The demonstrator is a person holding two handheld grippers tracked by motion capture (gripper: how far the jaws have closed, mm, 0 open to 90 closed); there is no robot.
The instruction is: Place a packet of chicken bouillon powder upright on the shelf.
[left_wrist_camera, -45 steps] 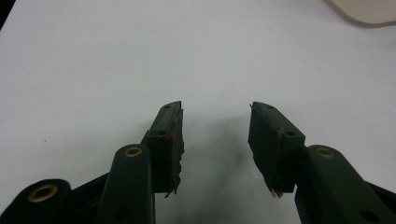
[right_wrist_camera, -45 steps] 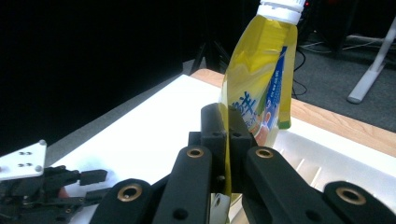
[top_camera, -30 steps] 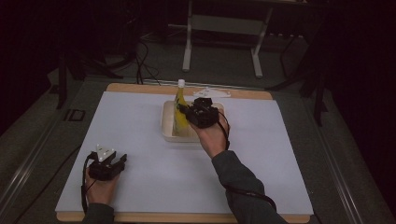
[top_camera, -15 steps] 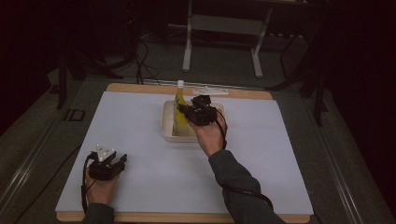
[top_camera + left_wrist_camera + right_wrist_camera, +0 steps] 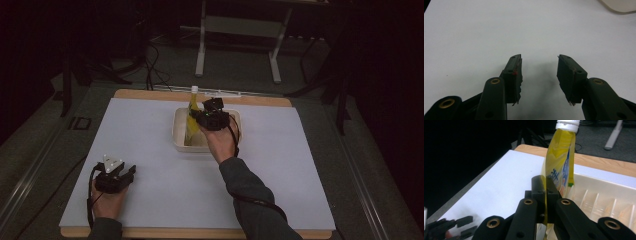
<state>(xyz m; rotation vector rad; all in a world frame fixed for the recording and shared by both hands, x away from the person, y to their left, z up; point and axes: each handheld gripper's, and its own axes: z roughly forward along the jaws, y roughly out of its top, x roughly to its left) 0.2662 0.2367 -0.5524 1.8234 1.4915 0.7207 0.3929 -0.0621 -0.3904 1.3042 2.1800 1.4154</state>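
A yellow pouch (image 5: 192, 116) with a white screw cap (image 5: 567, 125) stands upright over the cream tray (image 5: 181, 141) at the middle back of the white mat. My right gripper (image 5: 199, 117) is shut on the pouch's (image 5: 560, 167) flat edge, its jaws pressed together on the foil (image 5: 546, 195). Near the front left of the mat my left gripper (image 5: 126, 171) rests in a hand. In the left gripper view it (image 5: 539, 72) stands open above bare white mat, nothing between its pads.
The tray's ribbed inner wall (image 5: 604, 202) lies right of the pouch. The wooden table edge (image 5: 260, 100) runs behind the tray. A metal stand (image 5: 239, 30) and cables sit on the dark floor beyond. A corner of the tray (image 5: 619, 6) is ahead of the left gripper.
The right gripper has shifted slightly, carrying the pouch a little higher and more upright over the tray. The left gripper has stayed put.
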